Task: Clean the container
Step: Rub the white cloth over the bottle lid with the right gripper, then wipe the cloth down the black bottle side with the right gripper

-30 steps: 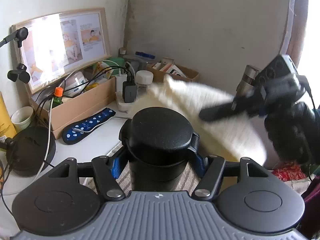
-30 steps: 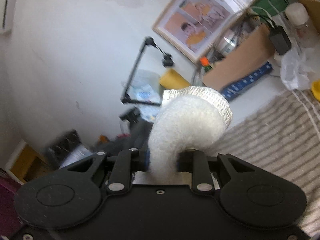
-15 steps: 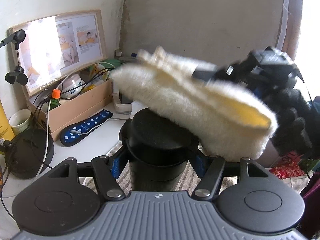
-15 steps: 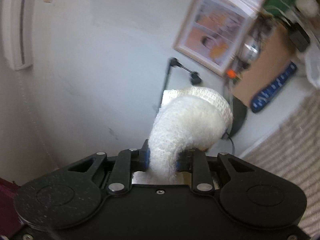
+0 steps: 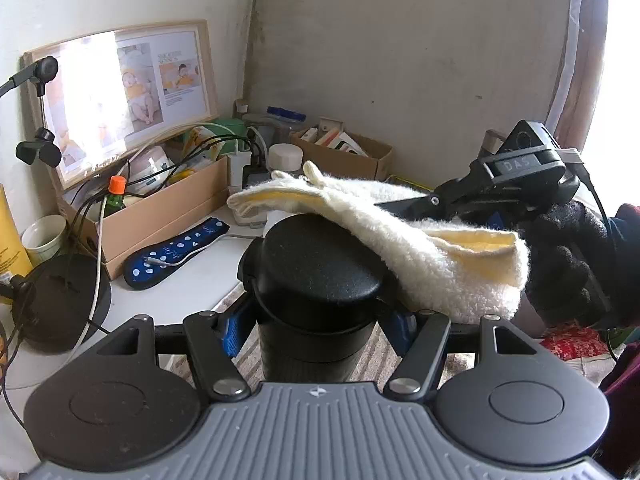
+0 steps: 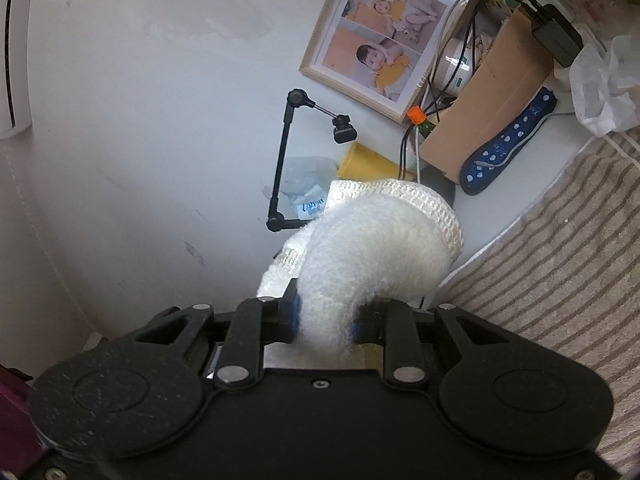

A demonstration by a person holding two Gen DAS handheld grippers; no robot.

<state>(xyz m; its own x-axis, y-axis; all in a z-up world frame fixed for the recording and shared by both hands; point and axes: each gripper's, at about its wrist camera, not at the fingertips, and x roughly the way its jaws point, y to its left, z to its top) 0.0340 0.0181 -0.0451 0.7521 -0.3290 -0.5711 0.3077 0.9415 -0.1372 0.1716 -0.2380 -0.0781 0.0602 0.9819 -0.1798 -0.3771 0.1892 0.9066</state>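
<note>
A black lidded container stands upright between the blue pads of my left gripper, which is shut on its body below the lid. A fluffy white cloth with a yellow edge lies across the right part of the lid. My right gripper is shut on that cloth, which bulges up and folds over in front of its camera. In the left wrist view the right gripper's body comes in from the right, held by a hand in a black glove.
A cardboard box full of cables and bottles, a blue dotted power strip and a framed picture sit at the left. Another box stands by the back wall. A striped mat covers the table beside the white surface.
The cloth came down from above the container onto its lid and is now sharp instead of blurred. The right gripper sank and rolled. The left gripper and container kept still.
</note>
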